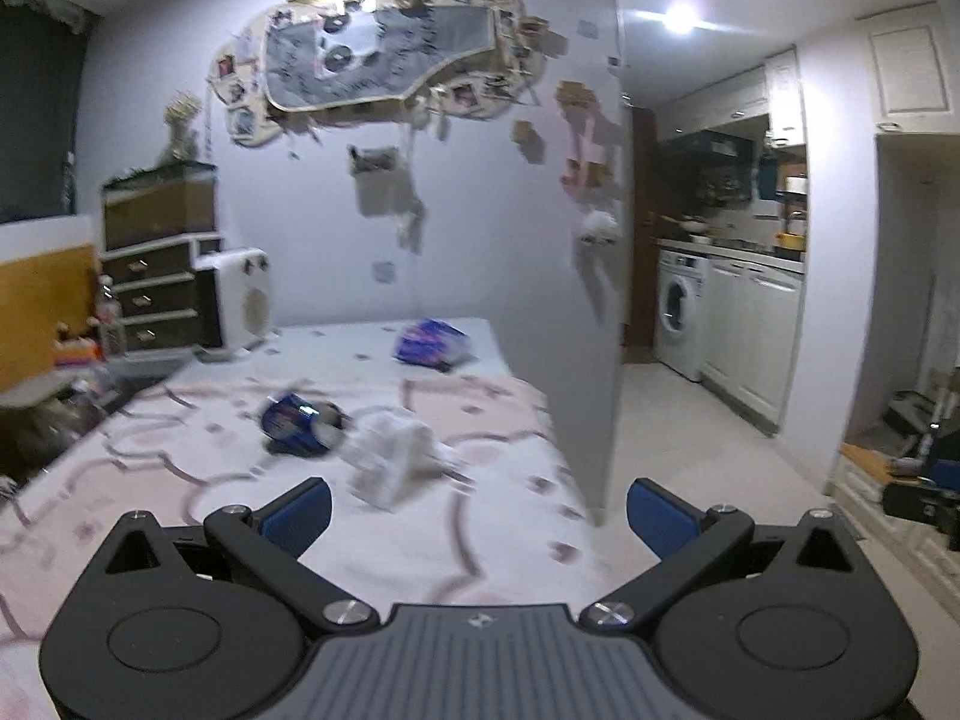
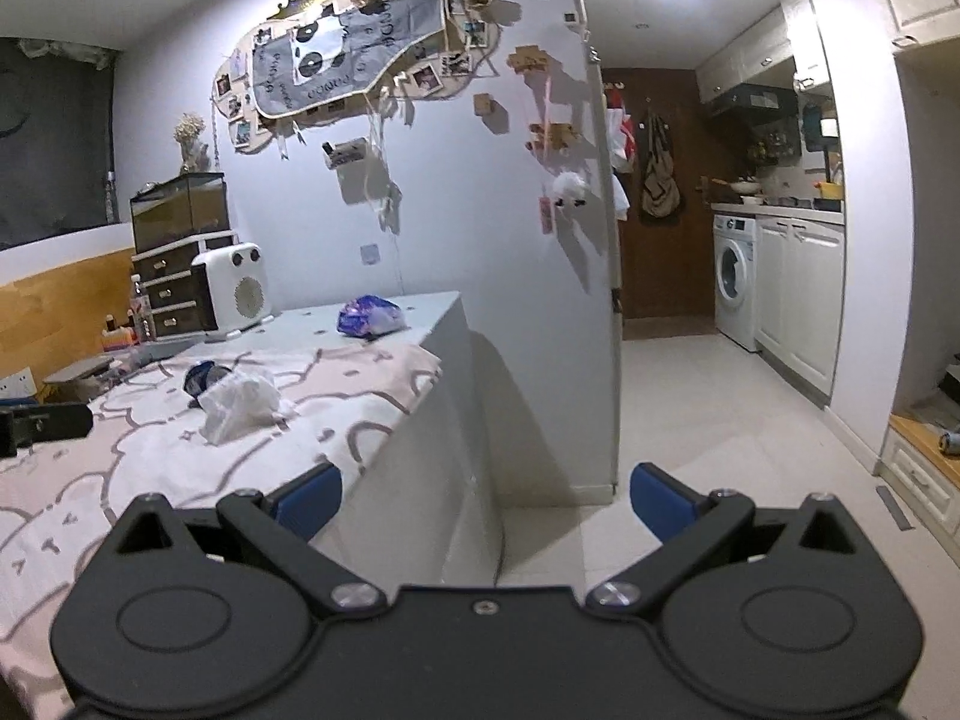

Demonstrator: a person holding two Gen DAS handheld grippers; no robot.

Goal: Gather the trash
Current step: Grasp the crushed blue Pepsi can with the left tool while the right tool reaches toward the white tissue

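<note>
Three pieces of trash lie on a bed [image 1: 180, 480] with a pink-patterned sheet. A crumpled white tissue [image 1: 393, 459] [image 2: 240, 402] is nearest. A crushed blue wrapper [image 1: 297, 420] [image 2: 201, 378] touches its far left side. A blue-and-white plastic bag [image 1: 429, 345] [image 2: 369, 315] rests farther back by the wall. My left gripper [image 1: 477, 516] hovers open over the sheet, just short of the tissue, nothing between its fingers. My right gripper [image 2: 483, 501] is open too, above the bed's right edge [image 2: 396, 426] and the floor, empty.
A white heater [image 2: 231, 291] and dark drawers [image 2: 177, 297] stand at the bed's far left. A partition wall [image 2: 600, 240] ends to the right of the bed. Beyond it, tiled floor [image 2: 690, 420] leads to a kitchen with a washing machine [image 2: 735, 279]. The left gripper's body [image 2: 36, 423] shows at the left edge.
</note>
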